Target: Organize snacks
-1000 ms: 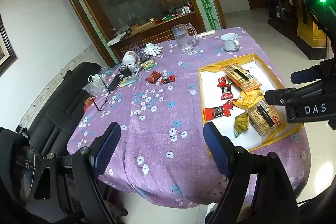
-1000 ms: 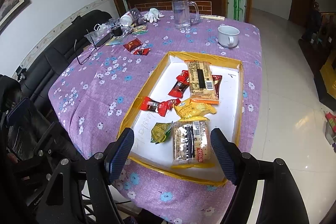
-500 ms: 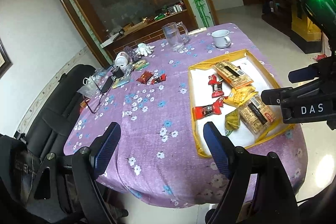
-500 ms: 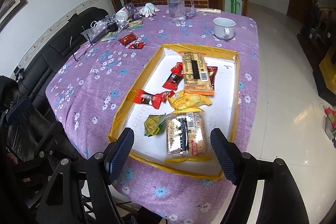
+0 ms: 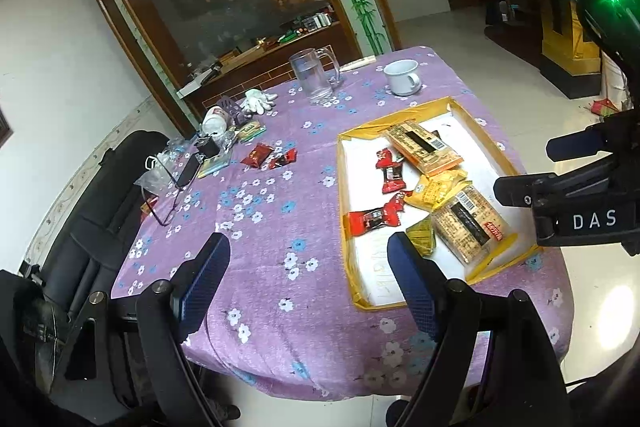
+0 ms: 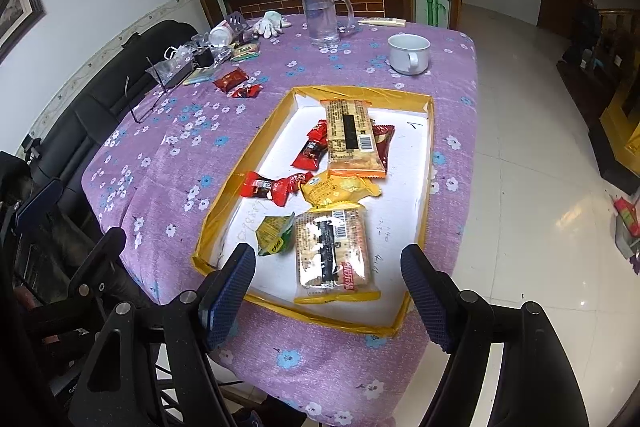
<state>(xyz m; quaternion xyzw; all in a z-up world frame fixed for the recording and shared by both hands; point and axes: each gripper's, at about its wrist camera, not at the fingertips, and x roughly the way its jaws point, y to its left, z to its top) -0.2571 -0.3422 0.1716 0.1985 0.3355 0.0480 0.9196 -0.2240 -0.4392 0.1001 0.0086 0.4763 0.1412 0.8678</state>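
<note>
right wrist view: both claws backing off from the surface, nothing held

you now see more of the purple surface than a second ago, so no pick has begun. your right claw and left claw stand wide and empty. the near biscuit pack lies flat in the yellow-rimmed tray, long axis running away from you; two red snacks wait outside it.

Purple flowered tablecloth, yellow-rimmed white tray, red and yellow snack wrappers
</note>
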